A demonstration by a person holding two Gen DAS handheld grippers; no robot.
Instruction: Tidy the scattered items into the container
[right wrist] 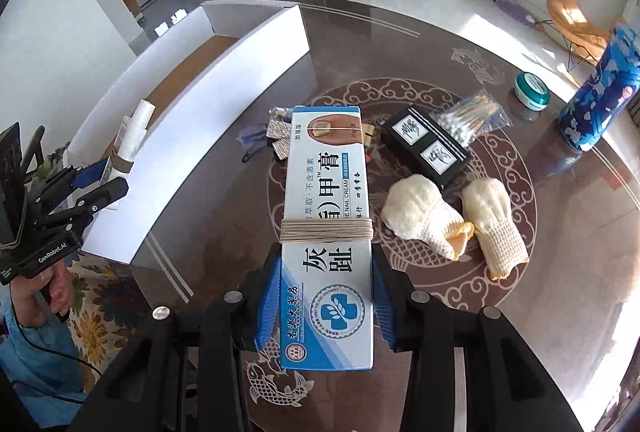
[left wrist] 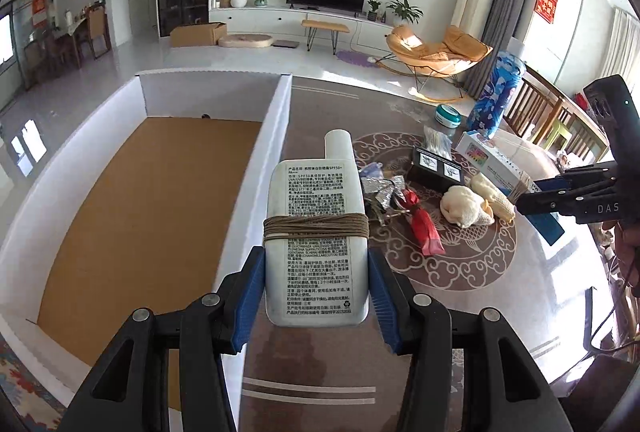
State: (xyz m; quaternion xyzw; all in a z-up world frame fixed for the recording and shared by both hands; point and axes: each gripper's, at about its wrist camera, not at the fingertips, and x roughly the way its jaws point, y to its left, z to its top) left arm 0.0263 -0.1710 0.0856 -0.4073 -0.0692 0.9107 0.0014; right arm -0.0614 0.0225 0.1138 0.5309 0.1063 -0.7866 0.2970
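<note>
Left wrist view: we've got the left gripper [left wrist: 316,292] clamped on the white twine-wrapped sunscreen bottle [left wrist: 316,232], right gripper [right wrist: 326,306] clamped on the blue-white nail-cream carton [right wrist: 326,232], both beside the empty white cardboard box [left wrist: 276,152]; gloves, swabs, black case left mid-table.

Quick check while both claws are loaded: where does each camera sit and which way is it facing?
Left wrist: on the left claw, facing down-forward over the white bottle it grips; box at left; right claw at the right edge.
Right wrist: on the right claw, above the nail-cream carton it grips; left claw, a hand at left.
Shared: box, gloves, patterned table.
</note>
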